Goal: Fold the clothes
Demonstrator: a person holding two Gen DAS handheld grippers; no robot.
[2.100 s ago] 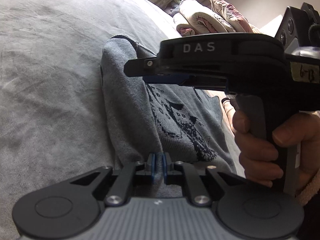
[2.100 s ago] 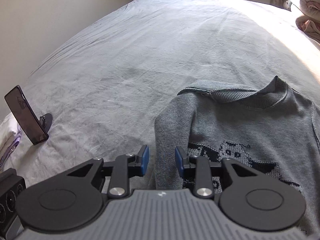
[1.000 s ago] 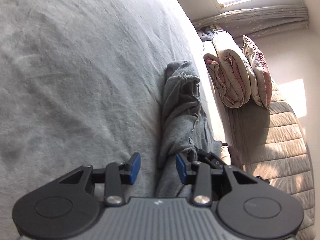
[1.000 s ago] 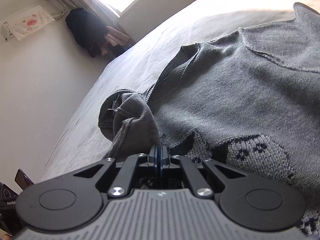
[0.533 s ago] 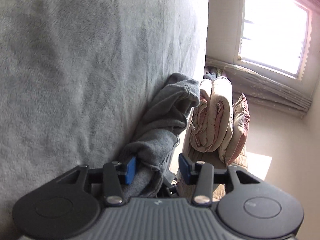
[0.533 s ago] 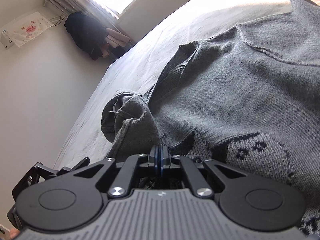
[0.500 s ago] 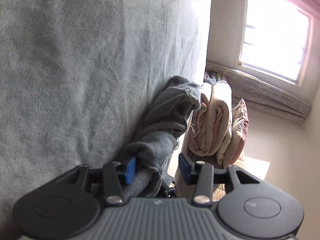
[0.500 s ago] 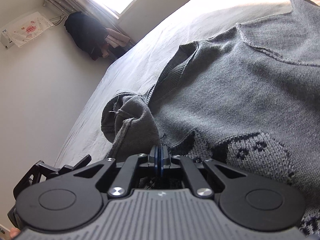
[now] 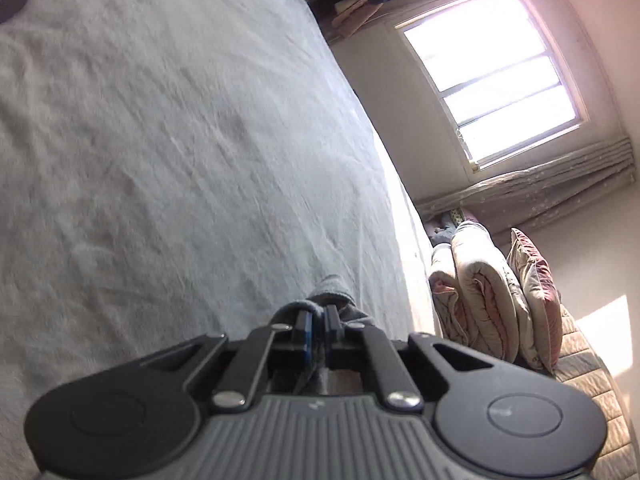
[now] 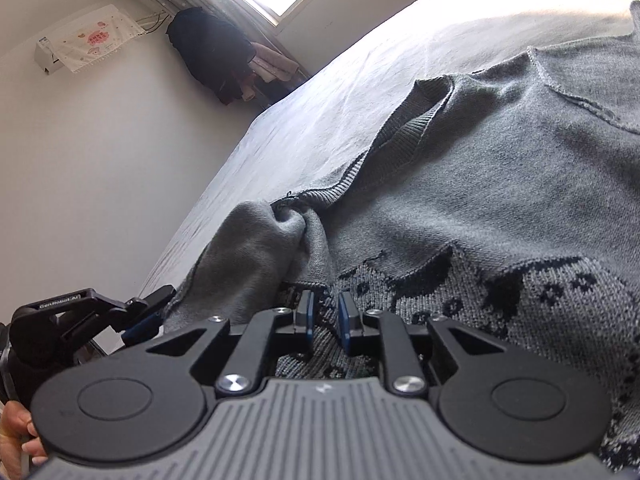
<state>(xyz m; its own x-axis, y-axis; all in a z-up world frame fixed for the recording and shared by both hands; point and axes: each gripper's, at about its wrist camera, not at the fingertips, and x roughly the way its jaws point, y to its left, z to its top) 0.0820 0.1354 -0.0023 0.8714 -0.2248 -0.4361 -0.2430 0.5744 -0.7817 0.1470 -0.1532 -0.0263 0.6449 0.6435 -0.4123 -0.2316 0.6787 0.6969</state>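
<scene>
Your left gripper (image 9: 316, 322) is clamped on a bunched fold of the grey knitted sweater (image 10: 500, 184), its blue pads (image 9: 306, 330) pressed tight with soft cloth pinched between them. Your right gripper (image 10: 325, 312) is opening: its jaws stand slightly apart just above the sweater's dark woven pattern, with no cloth caught between them. The sweater lies spread on the pale grey bedsheet (image 9: 160, 140), ribbed collar rumpled and one sleeve rolled into a thick lump near the left gripper. The sheet is softly creased. Beyond it stand a bright window (image 9: 492, 76), a gathered grey curtain (image 9: 540, 196), rolled cream quilts (image 9: 480, 292), and dark clothes hanging (image 10: 212, 52) on the white wall.
</scene>
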